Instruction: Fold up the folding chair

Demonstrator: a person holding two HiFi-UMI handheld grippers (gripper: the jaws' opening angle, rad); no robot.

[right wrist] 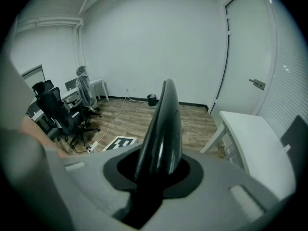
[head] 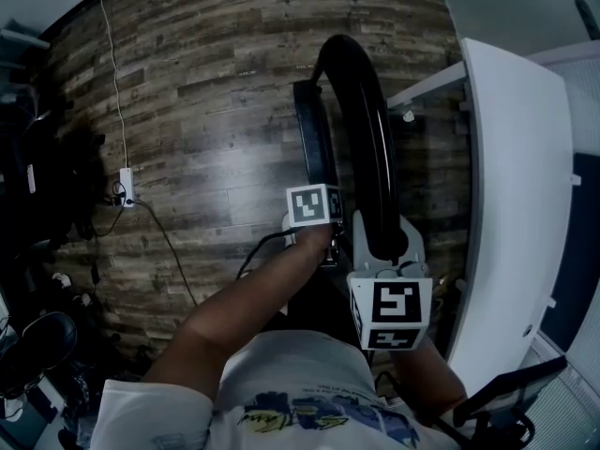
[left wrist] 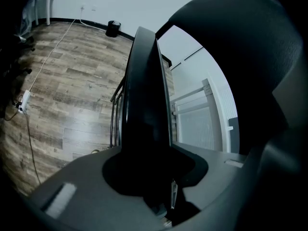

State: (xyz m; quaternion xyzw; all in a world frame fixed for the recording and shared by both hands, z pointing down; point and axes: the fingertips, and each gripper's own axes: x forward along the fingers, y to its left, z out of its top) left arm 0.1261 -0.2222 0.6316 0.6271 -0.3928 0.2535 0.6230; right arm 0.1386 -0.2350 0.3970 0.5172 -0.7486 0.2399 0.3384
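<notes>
**Item: folding chair [head: 361,129].** Black. Stands on the wood-plank floor [head: 206,120], just left of the white tabletop [head: 511,204]. The head view shows it edge-on: a thick curved panel on the right and a thinner flat panel [head: 312,134] close on its left, nearly parallel. A narrow gap separates the two panels.

**Left gripper [head: 319,237].**
- Fingers clenched on the near edge of the thinner panel.
- In the left gripper view that panel [left wrist: 144,105] rises straight out from between them.
- The thick curved panel [left wrist: 240,57] fills the right of that view.

**Right gripper [head: 382,247].**
- Fingers grasping the thick curved panel at its near end, with the marker cube [head: 394,312] below.
- In the right gripper view the panel [right wrist: 163,124] stands up from between the fingers as a narrow black blade.

**Surroundings.**
- Power strip [head: 125,187] with its cable [head: 114,73], on the floor far left.
- Office chairs [right wrist: 57,109], at the left wall.
- Small dark bin [right wrist: 152,99], against the far wall.
- Door [right wrist: 250,57], far right, beyond the tabletop [right wrist: 255,143].
- The person's forearm [head: 253,298] reaches out to the left gripper.
</notes>
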